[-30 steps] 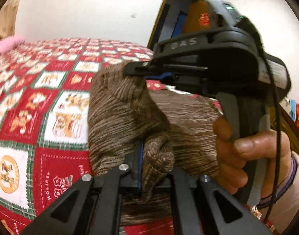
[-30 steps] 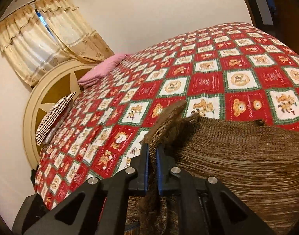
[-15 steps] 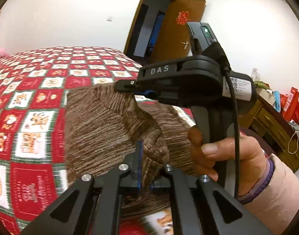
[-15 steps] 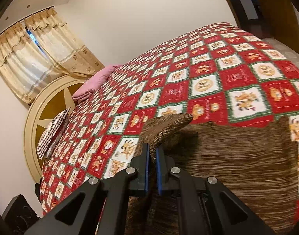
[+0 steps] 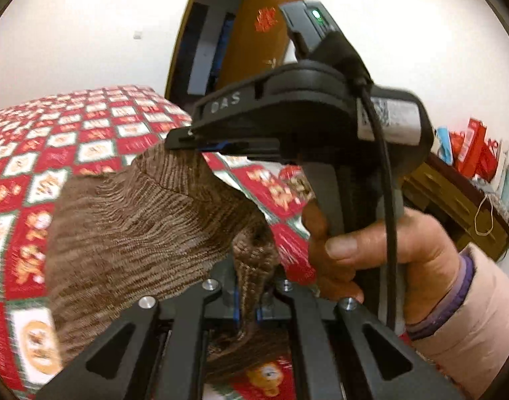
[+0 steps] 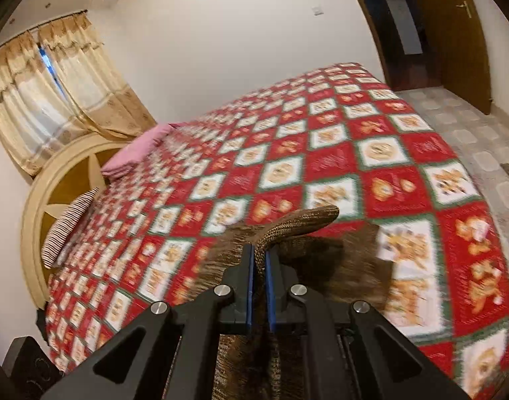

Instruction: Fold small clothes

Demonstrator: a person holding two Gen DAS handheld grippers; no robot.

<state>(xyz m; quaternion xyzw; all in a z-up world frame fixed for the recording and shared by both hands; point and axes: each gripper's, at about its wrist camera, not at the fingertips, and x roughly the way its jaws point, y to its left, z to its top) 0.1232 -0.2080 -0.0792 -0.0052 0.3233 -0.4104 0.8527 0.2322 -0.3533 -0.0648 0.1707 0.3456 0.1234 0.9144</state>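
I am clamping my left gripper (image 5: 246,295) on one bunched edge of the brown knit garment (image 5: 138,233) and my right gripper (image 6: 259,286) on another, lifting it above the red patchwork bedspread (image 6: 387,153). No fold looks finished yet; laying it flat and folding remain.

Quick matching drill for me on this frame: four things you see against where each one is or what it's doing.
Things:
1. brown knit garment
2. pink pillow
3. striped pillow
4. right gripper

States:
A. leans on the round headboard
B. pinched by both grippers, lifted over the quilt
C. lies flat at the head of the bed
D. shut on the knit's edge

Pairs: 1-B, 2-C, 3-A, 4-D
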